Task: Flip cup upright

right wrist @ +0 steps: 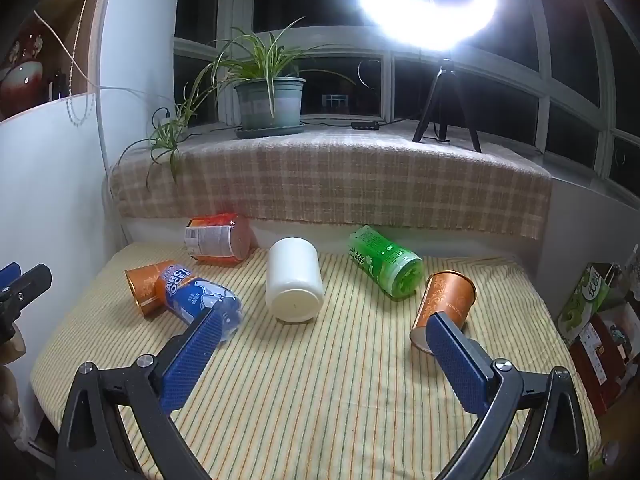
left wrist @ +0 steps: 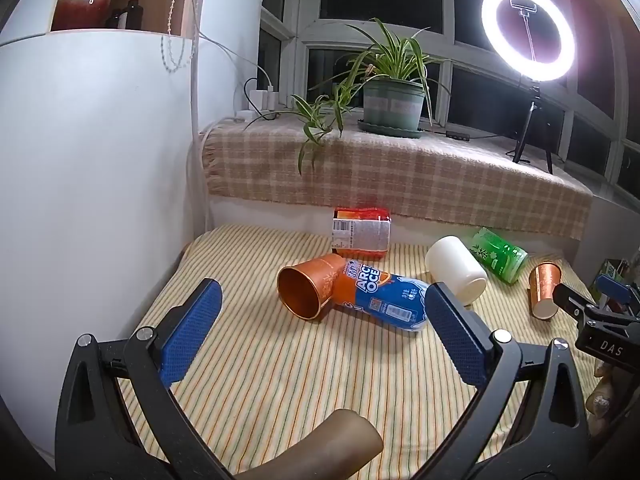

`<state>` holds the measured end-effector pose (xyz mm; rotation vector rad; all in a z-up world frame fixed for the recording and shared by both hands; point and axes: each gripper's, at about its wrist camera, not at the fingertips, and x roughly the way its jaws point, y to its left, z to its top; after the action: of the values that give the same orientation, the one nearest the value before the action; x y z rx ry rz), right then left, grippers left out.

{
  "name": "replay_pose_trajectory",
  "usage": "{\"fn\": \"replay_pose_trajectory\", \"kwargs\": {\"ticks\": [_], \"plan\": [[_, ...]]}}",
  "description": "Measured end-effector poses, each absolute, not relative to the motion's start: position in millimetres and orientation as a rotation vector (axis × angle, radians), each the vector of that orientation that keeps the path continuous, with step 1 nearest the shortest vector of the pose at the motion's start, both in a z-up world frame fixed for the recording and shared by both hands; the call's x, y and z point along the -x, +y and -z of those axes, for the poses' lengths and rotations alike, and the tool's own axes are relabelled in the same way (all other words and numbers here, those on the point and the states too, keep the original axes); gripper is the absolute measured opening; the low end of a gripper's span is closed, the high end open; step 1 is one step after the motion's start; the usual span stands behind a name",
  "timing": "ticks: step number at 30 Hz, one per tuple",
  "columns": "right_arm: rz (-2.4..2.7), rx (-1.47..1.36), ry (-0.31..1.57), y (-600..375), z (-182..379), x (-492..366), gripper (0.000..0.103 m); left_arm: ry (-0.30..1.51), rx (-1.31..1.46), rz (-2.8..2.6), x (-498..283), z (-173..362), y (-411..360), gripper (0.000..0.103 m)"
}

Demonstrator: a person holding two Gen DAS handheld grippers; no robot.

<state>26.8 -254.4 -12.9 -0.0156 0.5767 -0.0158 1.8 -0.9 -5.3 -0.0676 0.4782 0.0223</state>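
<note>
An orange paper cup lies on its side on the striped cloth, mouth toward me, against a blue bottle; it also shows in the right wrist view. A second orange cup lies tilted at the right, bottom toward me; in the left wrist view it sits at the far right. A white cup lies on its side in the middle. My left gripper is open and empty, short of the first orange cup. My right gripper is open and empty, its right finger overlapping the second orange cup.
A green bottle and a red can lie at the back of the cloth. A plaid-covered sill holds a potted plant and a ring light. A white wall stands at the left; boxes at the right.
</note>
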Motion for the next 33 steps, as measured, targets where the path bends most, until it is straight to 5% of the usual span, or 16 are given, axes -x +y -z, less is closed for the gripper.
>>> {"fn": "replay_pose_trajectory", "kwargs": {"ticks": [33], "plan": [[0.018, 0.014, 0.587, -252.7, 9.6, -25.1, 0.103, 0.482, 0.074, -0.020, -1.9, 4.3, 2.2, 0.103]]}}
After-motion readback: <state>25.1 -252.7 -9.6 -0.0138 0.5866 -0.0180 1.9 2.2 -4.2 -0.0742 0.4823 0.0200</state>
